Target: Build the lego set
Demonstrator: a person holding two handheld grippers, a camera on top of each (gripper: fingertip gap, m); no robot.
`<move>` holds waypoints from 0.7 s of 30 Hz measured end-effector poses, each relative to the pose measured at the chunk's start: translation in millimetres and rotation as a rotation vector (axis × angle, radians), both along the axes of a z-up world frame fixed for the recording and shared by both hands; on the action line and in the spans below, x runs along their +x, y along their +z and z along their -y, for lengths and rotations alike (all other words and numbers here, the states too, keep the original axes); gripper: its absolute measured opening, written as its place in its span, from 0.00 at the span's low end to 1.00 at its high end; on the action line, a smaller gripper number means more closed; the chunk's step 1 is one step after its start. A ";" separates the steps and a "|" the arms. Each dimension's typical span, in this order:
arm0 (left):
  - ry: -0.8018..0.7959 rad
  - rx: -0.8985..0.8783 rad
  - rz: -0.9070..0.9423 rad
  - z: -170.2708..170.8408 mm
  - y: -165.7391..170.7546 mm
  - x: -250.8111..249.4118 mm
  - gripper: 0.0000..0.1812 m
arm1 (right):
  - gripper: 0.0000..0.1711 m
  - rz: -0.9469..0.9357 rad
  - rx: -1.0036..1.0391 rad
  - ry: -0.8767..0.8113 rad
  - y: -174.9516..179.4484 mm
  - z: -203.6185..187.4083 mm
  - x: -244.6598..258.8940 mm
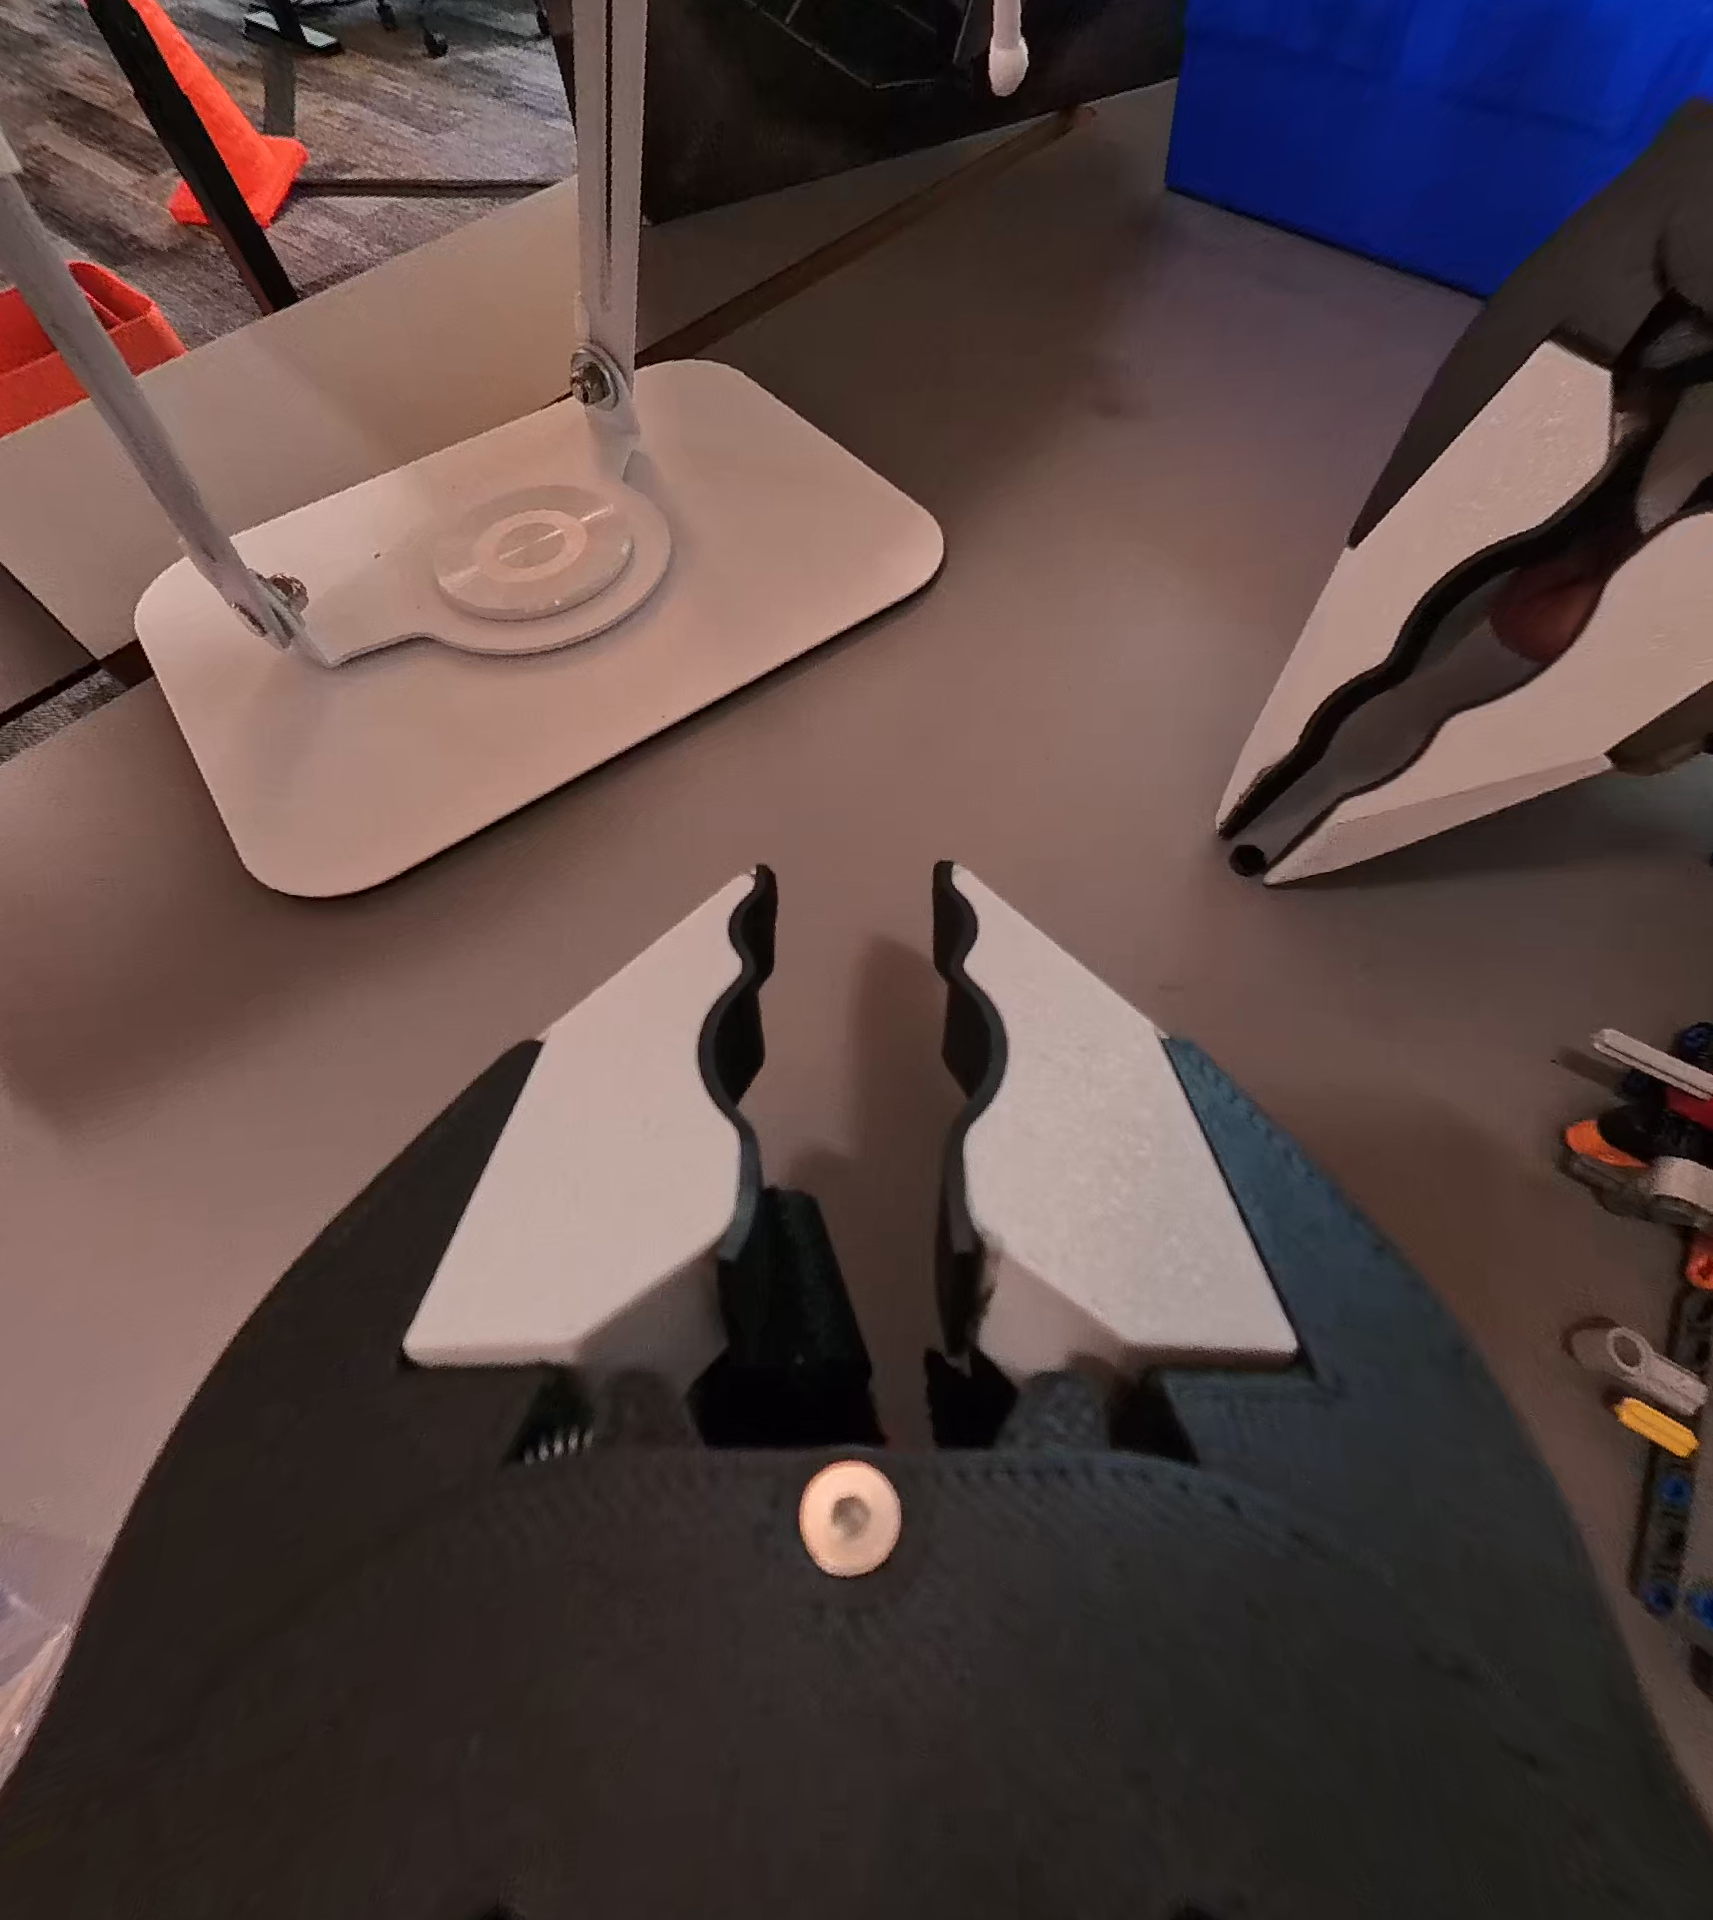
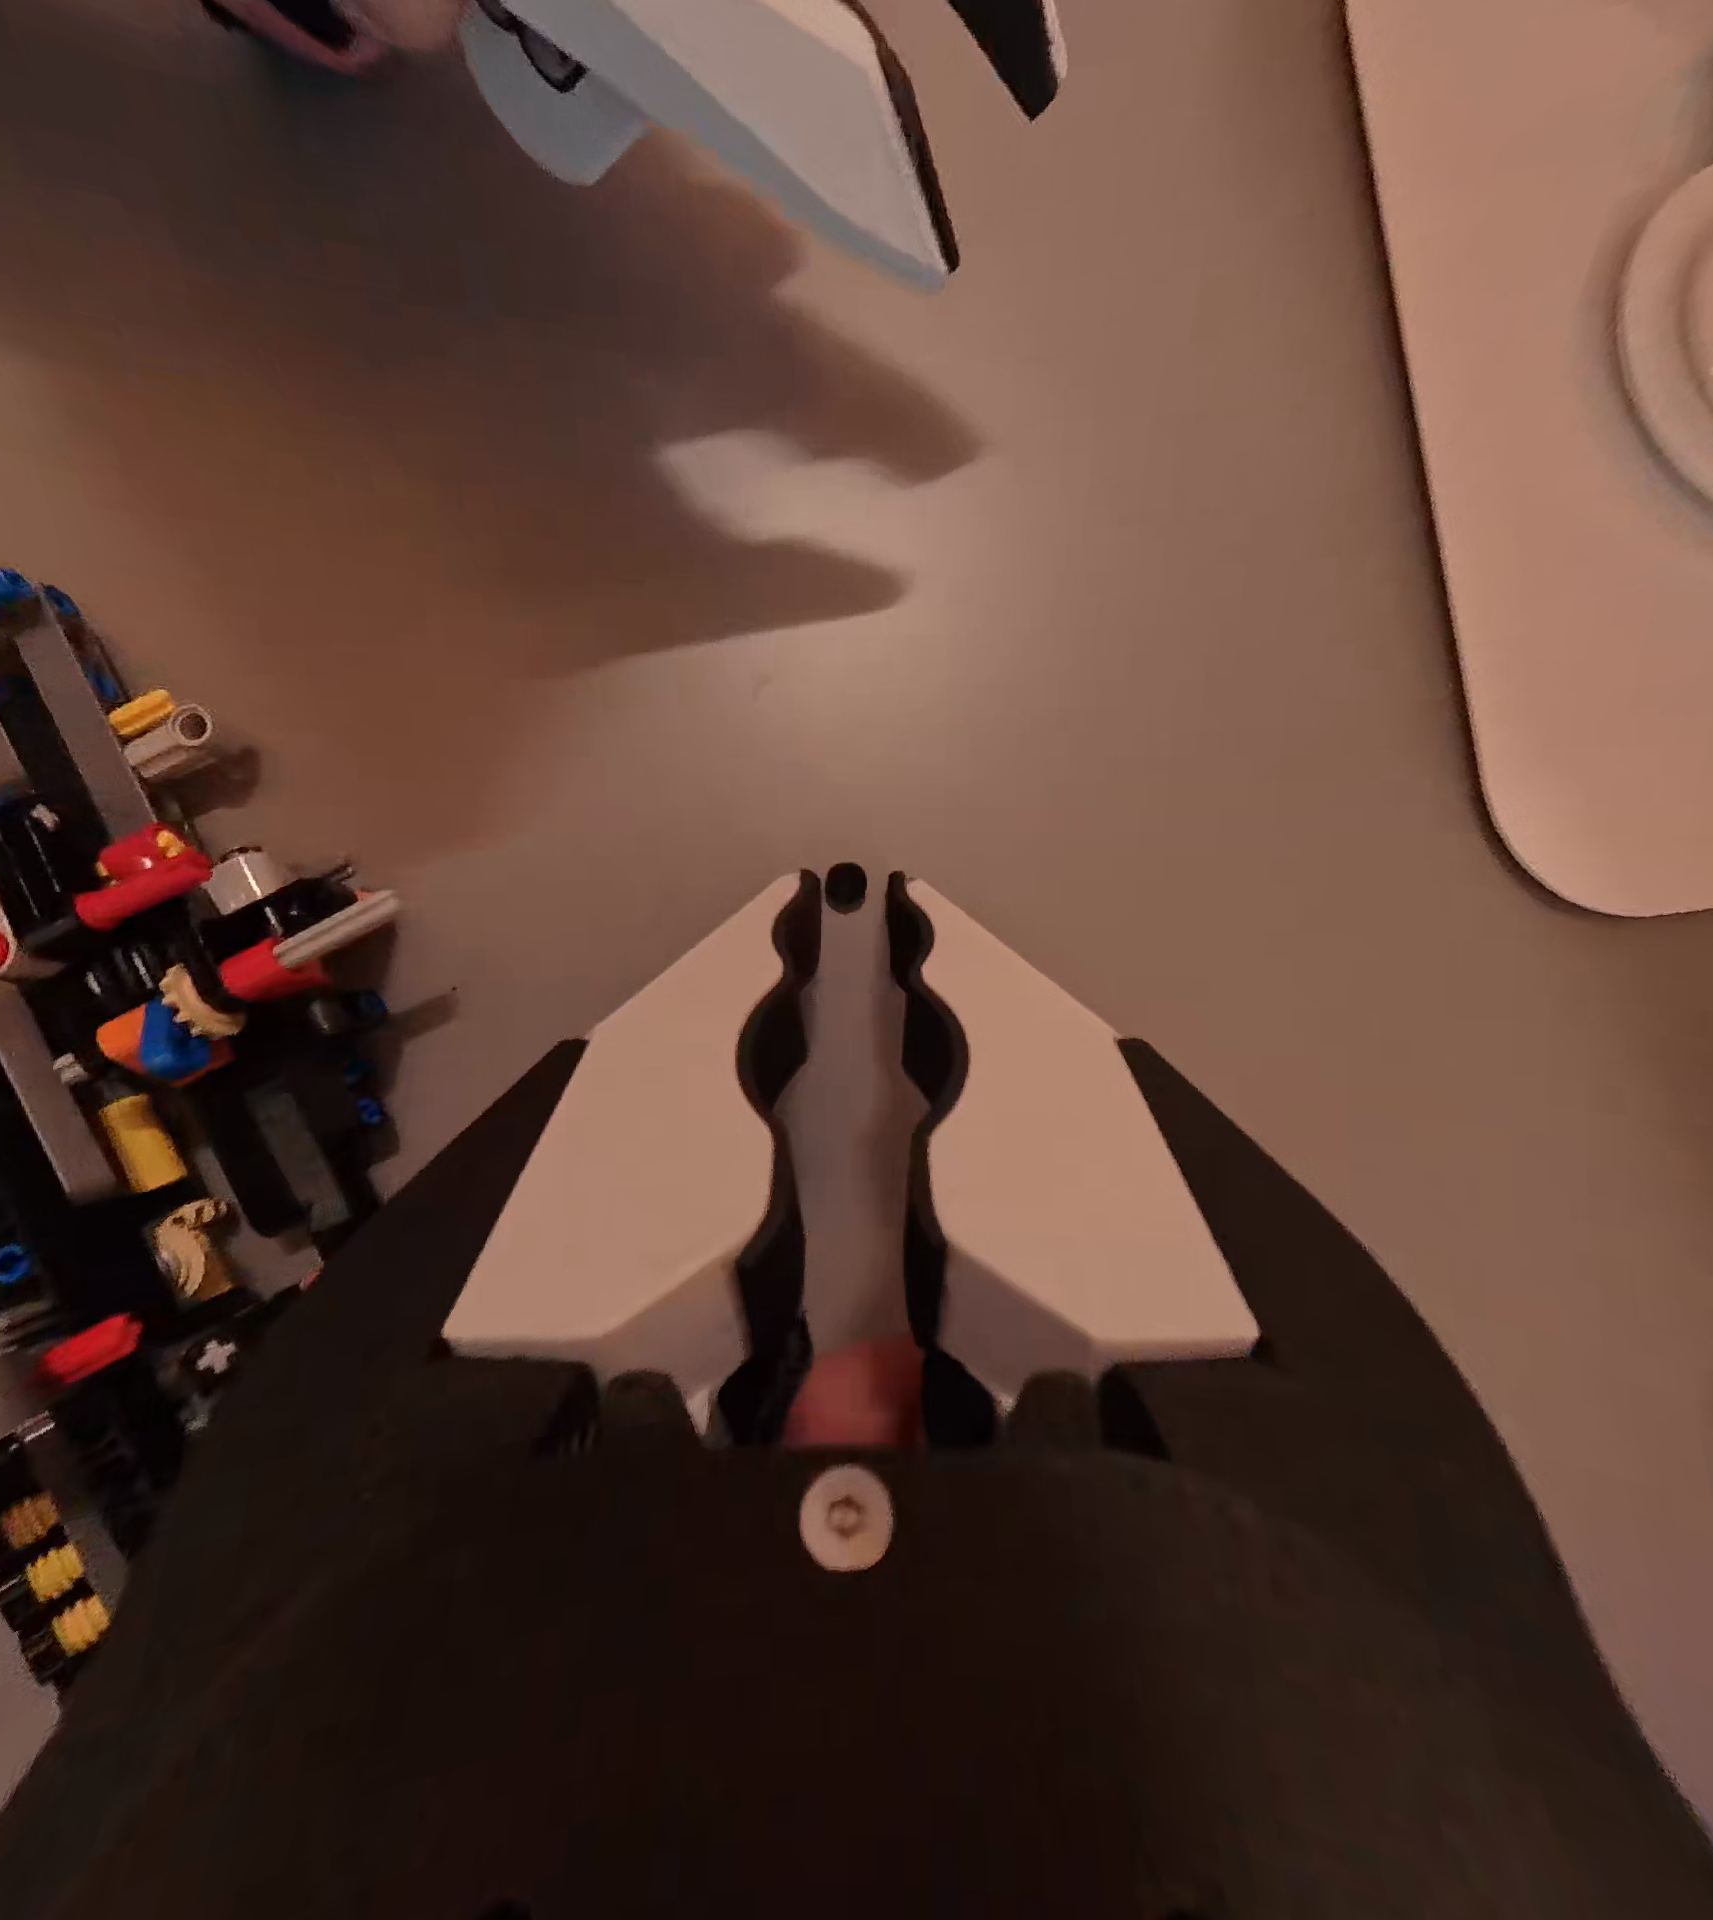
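Warm dim light from above, my soft finger-shaped shadows on the table (image 2: 1091,675) left of the lamp base (image 2: 1600,582), base glaring pale, wide-angle bending at edges, lego model (image 2: 83,987) slightly blurred.

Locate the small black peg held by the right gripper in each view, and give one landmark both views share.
Left wrist view: small black peg at right, pinched at the right gripper's tips.
Right wrist view: centre, peg between that gripper's own tips.
Shared landmark: white lamp base.
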State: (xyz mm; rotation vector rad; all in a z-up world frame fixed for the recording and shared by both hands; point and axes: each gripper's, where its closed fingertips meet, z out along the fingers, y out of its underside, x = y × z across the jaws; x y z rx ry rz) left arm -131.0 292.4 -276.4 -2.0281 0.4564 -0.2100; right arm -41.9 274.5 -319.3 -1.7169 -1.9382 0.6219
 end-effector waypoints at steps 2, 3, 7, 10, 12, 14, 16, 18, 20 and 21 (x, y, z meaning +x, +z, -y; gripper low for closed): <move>-0.002 -0.002 -0.002 -0.2 -0.6 0.5 0.16 | 0.05 -0.012 -0.017 -0.001 0.0 0.2 -1.4; -0.002 -0.003 -0.003 -0.3 -0.6 0.7 0.16 | 0.03 -0.016 -0.017 -0.002 -0.1 -0.2 -1.8; 0.000 -0.005 -0.001 -0.6 -0.8 0.6 0.16 | 0.03 -0.020 -0.023 0.003 0.1 0.0 -2.7; 0.001 -0.003 0.000 -0.6 -0.5 0.5 0.16 | 0.03 -0.022 -0.012 0.001 0.8 -0.3 -1.7; 0.002 -0.002 0.003 -0.6 -0.3 0.4 0.16 | 0.03 -0.044 -0.010 -0.013 8.3 -0.8 0.7; 0.001 -0.002 0.003 -0.5 -0.4 0.5 0.16 | 0.03 -0.078 0.002 -0.037 26.0 -3.5 8.0; 0.001 -0.001 0.002 -0.3 -0.3 0.5 0.16 | 0.03 -0.115 0.061 -0.093 56.0 -14.9 24.4; 0.000 -0.001 0.001 -0.2 -0.3 0.7 0.16 | 0.03 -0.161 0.130 -0.205 97.5 -37.0 54.1; -0.001 -0.003 -0.002 -0.1 -0.9 0.8 0.16 | 0.03 -0.222 0.165 -0.383 141.0 -71.0 99.1; -0.001 -0.003 -0.004 0.0 -1.1 0.9 0.16 | 0.03 -0.237 0.184 -0.471 158.1 -89.4 127.4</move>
